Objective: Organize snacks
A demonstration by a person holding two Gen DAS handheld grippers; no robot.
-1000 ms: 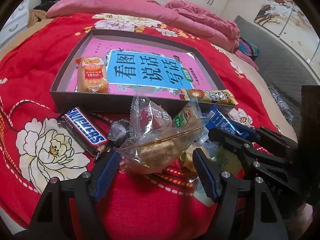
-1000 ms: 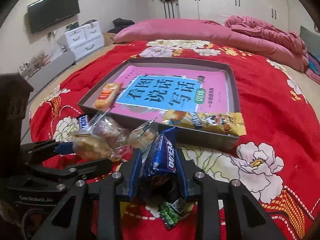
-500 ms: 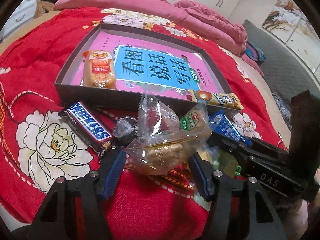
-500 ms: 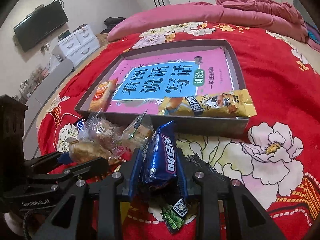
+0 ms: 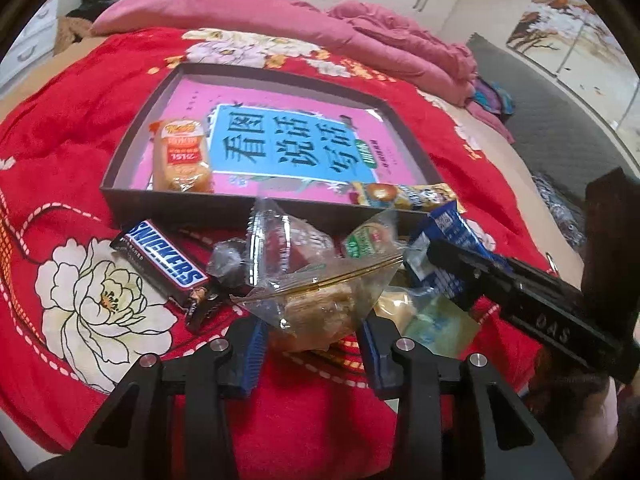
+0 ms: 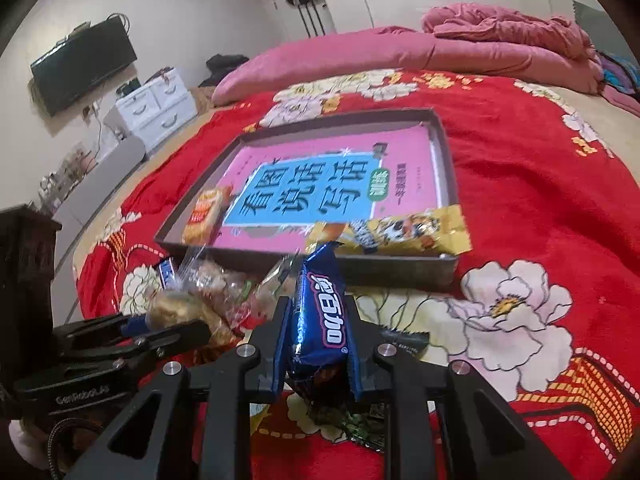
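A dark shallow tray (image 5: 224,204) (image 6: 448,152) with a pink and blue book in it lies on the red bedspread. It holds an orange cake packet (image 5: 182,156) (image 6: 204,216), and a yellow snack packet (image 5: 404,194) (image 6: 400,232) rests on its near rim. My left gripper (image 5: 310,338) is shut on a clear-wrapped pastry (image 5: 316,304). My right gripper (image 6: 316,344) is shut on a blue Oreo packet (image 6: 320,312), held above the bedspread. A Snickers bar (image 5: 164,264) lies left of the pastry.
More wrapped snacks (image 5: 288,244) are piled in front of the tray. A green packet (image 6: 352,428) lies under my right gripper. A pink duvet (image 6: 380,56) lies at the head of the bed. White drawers (image 6: 156,112) and a TV (image 6: 84,68) stand at the left wall.
My left gripper has closed in on the clear-wrapped pastry. My right gripper has lifted the blue packet and tilted up towards the tray.
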